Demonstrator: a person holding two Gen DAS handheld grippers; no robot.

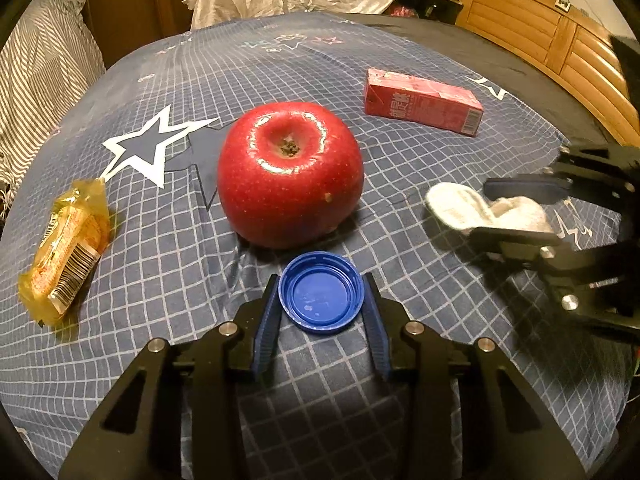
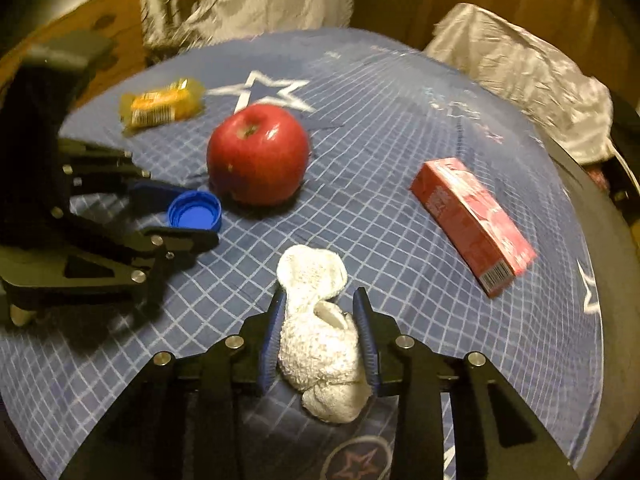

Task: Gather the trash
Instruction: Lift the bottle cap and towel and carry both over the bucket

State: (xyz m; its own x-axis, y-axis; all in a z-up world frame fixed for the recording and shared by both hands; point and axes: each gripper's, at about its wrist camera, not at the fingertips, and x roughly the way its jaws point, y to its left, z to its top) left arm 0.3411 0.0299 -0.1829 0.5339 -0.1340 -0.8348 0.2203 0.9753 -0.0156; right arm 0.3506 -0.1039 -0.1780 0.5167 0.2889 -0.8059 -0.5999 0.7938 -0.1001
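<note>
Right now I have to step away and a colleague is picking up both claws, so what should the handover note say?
Left claw: fingers either side of the blue bottle cap, on the blue star cloth; grip not confirmed.
Right claw: fingers flank the white crumpled wad; grip unclear.
Still lying loose: yellow wrapper far left, red carton on the far side. The red apple sits mid-cloth.
Done: nothing visibly binned.
Left: secure cap and wad, then wrapper and carton.

My left wrist camera sits low and close over the bed (image 1: 168, 240), facing the apple (image 1: 290, 174). My right looks in from the side; both share the apple (image 2: 258, 154).
</note>
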